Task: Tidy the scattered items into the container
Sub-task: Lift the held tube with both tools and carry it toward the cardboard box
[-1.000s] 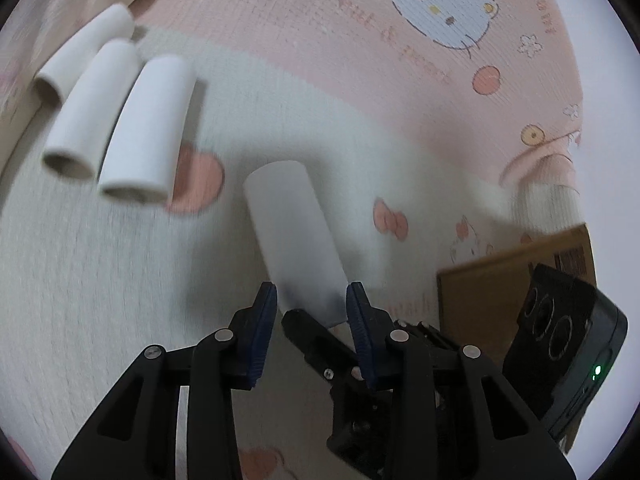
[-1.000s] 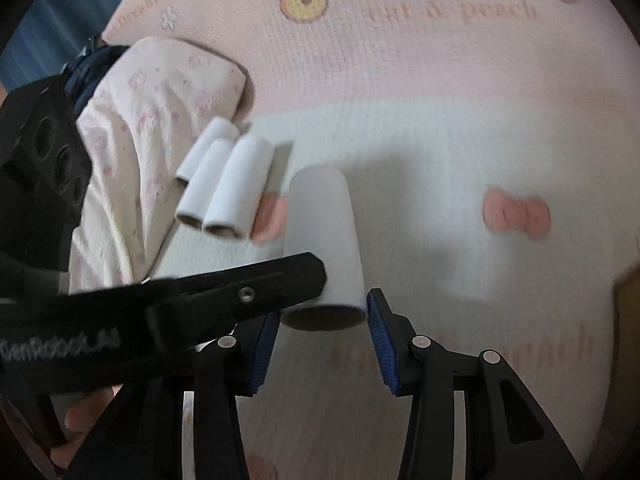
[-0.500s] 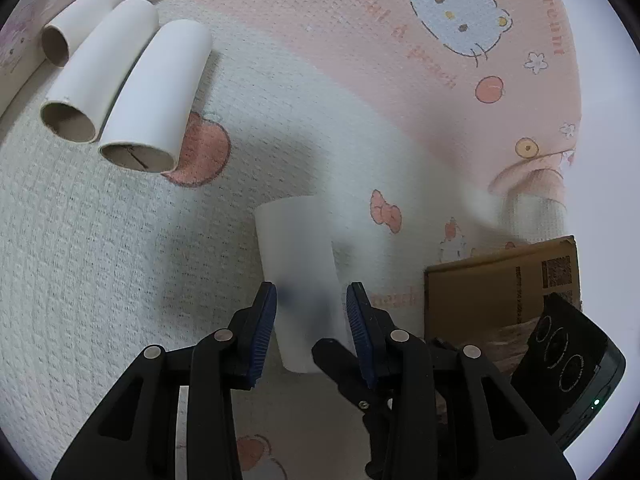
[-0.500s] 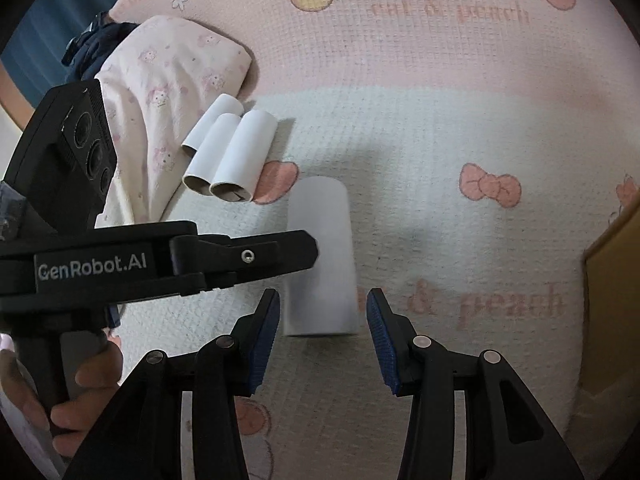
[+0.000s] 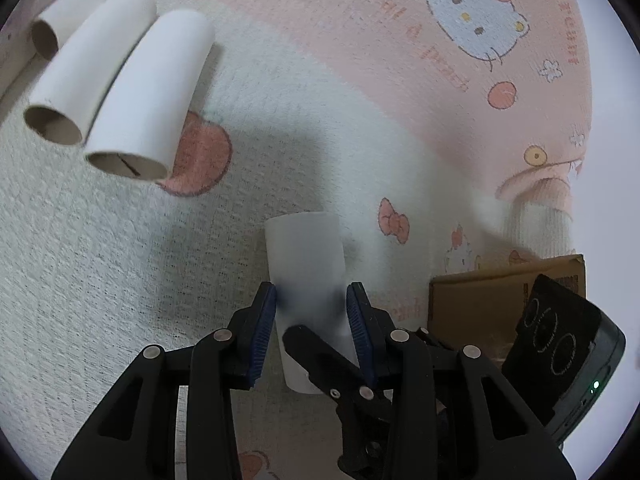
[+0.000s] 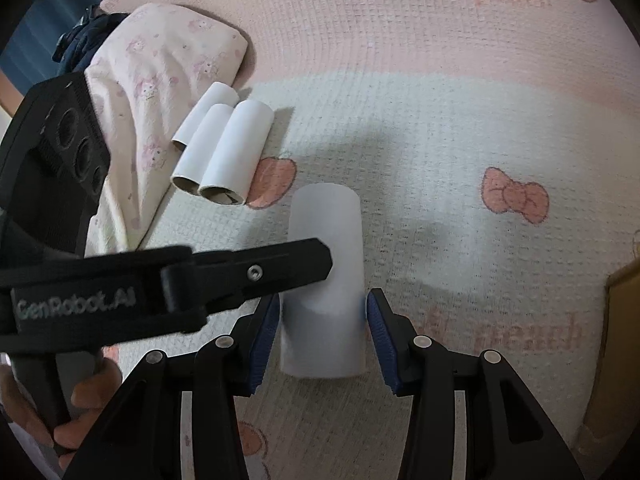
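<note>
Fingers (image 5: 266, 320) flank roll (image 5: 308, 276); only right view shows hand (image 6: 86, 404).

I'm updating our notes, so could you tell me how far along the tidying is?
Done: nothing visibly; the brown cardboard box interior is unseen. In hand: both the left gripper and right gripper straddle one lone white cardboard tube, not yet lifted. Left: that tube plus three white tubes lying together.

A pink-and-cream cartoon mat (image 6: 460, 128) is spread out; on it are laid four tubes (image 6: 234, 156), a pillow (image 6: 160, 64) and a cardboard box (image 5: 492, 300).
</note>
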